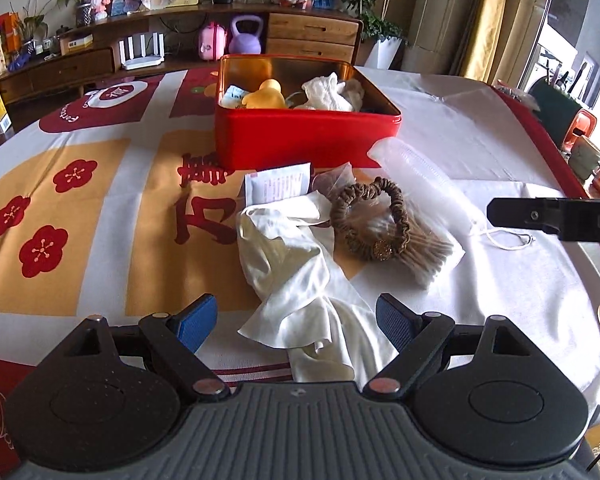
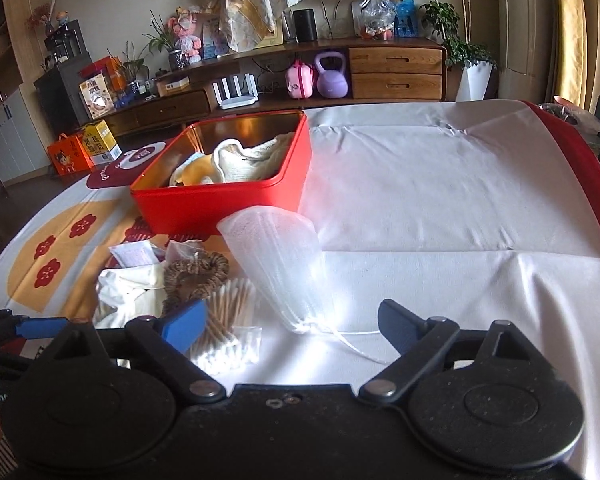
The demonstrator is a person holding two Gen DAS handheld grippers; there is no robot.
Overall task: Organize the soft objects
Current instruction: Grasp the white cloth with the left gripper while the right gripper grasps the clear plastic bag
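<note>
A red tin box (image 1: 300, 140) (image 2: 220, 204) stands on the table and holds a yellow soft toy (image 1: 266, 96) and white cloths (image 1: 328, 94). In front of it lies a pile: a cream cloth (image 1: 296, 276) (image 2: 124, 292), a brown scrunchie (image 1: 370, 220) (image 2: 196, 276), a bag of cotton swabs (image 1: 428, 252) (image 2: 228, 328), a white face mask (image 1: 424, 184) (image 2: 284, 264) and a paper sachet (image 1: 278, 184). My left gripper (image 1: 296, 320) is open, its jaws on either side of the cream cloth's near end. My right gripper (image 2: 292, 328) is open around the mask's near end.
The table wears a white, orange and red patterned cloth (image 1: 100, 200) (image 2: 440, 200). A wooden sideboard (image 2: 380, 68) with a purple kettlebell (image 2: 331, 76) stands behind. The right gripper's finger (image 1: 540, 216) shows at the left wrist view's right edge.
</note>
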